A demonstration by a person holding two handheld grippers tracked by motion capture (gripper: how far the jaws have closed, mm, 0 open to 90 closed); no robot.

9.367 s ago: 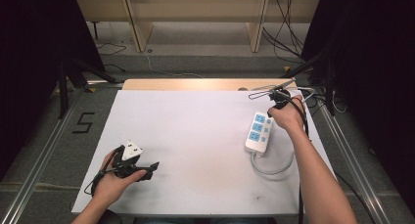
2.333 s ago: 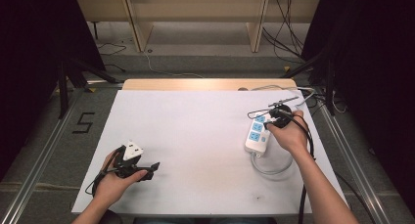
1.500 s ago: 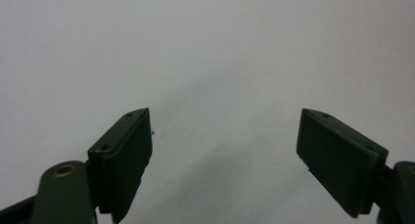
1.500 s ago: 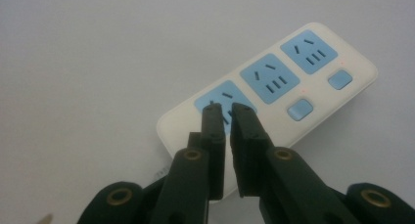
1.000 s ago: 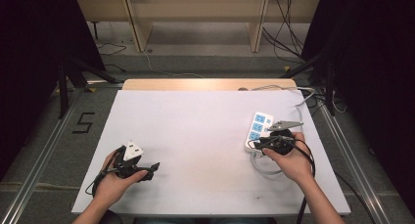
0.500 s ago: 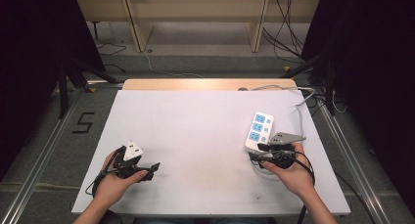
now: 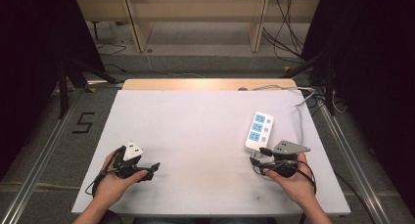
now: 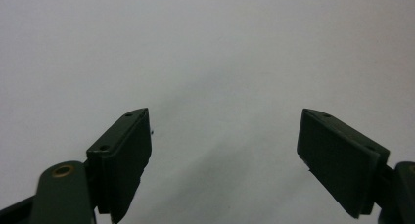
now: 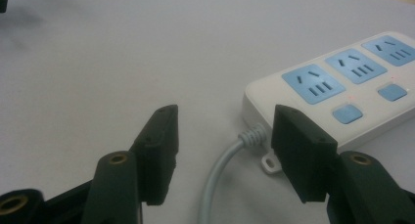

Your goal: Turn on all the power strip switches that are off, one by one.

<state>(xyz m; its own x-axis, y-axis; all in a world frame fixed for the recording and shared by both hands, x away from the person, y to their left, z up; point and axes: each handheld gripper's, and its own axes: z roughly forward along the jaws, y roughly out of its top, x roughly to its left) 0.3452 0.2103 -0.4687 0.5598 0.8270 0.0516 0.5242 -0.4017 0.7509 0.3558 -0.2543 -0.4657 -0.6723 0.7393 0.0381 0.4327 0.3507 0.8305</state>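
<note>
We see the white power strip [image 7: 259,132] lying flat on the white tabletop [image 7: 195,136], at about four o'clock from the middle of the sheet, with its three blue sockets facing up and its grey cable [image 9: 220,177] leaving from the end nearest the person. The right claw [image 7: 259,158] rests just at six o'clock of the strip, close to that near end. Its jaws have just been opening and now stand wide and released; in the right gripper view the cable runs up between the two black jaws, but the pads do not press on it and nothing is grasped. In that view we also notice small red lights beside the blue switches [image 9: 346,112], so the strip seems to have power. The left claw [image 7: 152,168] lies far away at about eight o'clock of the tabletop, held low in the left hand [image 7: 115,177]. Its jaws are also spread apart with only the bare white surface between them — it takes no part in the work at this moment. As we judge it, placing the power strip looks finished: it sits square and free on the sheet, and the right claw has let go beside it. What is left is not clear to us from these pictures — no plug or other device lies on the tabletop to be connected.
</note>
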